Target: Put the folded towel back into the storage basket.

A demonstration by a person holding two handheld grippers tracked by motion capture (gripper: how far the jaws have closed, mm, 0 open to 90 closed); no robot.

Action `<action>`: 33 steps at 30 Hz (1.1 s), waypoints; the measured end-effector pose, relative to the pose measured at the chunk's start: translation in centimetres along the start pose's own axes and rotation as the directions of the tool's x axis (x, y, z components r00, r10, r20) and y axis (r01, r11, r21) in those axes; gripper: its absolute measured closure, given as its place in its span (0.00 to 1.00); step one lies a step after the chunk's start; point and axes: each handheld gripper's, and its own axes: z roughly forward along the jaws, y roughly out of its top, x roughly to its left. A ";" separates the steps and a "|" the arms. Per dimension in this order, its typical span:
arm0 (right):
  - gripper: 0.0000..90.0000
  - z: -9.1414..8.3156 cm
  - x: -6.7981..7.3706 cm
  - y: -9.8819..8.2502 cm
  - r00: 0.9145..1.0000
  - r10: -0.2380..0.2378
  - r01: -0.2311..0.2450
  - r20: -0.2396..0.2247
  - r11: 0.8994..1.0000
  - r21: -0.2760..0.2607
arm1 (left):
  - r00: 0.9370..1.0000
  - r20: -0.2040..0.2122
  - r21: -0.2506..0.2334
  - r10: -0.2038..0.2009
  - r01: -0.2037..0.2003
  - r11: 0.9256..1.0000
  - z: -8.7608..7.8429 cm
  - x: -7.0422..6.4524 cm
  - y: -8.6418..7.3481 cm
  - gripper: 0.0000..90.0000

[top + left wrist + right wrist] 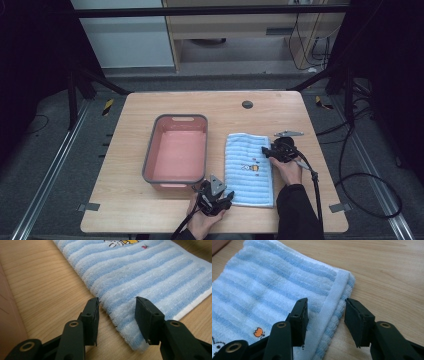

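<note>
Dark curtains and black frame bars surround a light wooden table (pixel 150 210) seen from the high view, with grey floor, loose cables and a pale cabinet beyond its far edge. On the table a grey-rimmed pink tub (pixel 176 149) sits left of centre, and a blue and white striped towel (pixel 248 172) lies flat just to its right, apart from it. The left gripper (pixel 220 196), held in a person's hand at the near edge, sits by the towel's near left corner. The right gripper (pixel 274 151), in the other hand, rests at the towel's right edge, toward the far end. A small round dark disc (pixel 247 104) is set into the table near its far edge.

From the left gripper view, the two black jaws stand apart, astride the towel's (pixel 140 272) corner; the cloth lies between them, not pinched. A small embroidered picture (pixel 122 242) shows on the towel farther off, and the tub's pink wall (pixel 7 322) fills the left edge.

From the right gripper view, the jaws are likewise spread, with the towel's (pixel 262 282) white hem and folded edge lying between them, ungripped. This view reveals the towel as doubled in layers at that edge, and a tiny orange embroidered flower (pixel 258 332) near the left jaw.
</note>
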 end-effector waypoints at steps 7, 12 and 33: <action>0.69 0.2 0.2 -0.2 1.000 0.014 -0.014 -0.007 1.000 0.004 | 1.000 0.005 -0.002 -0.026 0.026 1.000 0.2 -0.2 0.1 0.72; 0.87 0.2 0.4 -0.1 0.998 0.038 -0.038 -0.042 0.999 0.009 | 0.998 0.018 -0.001 -0.058 0.058 0.998 0.3 -0.2 0.2 0.84; 0.94 -4.5 2.1 2.2 0.994 -0.021 0.006 -0.110 0.991 -0.133 | 0.998 0.047 -0.113 -0.047 0.052 0.992 -3.3 0.5 2.8 0.96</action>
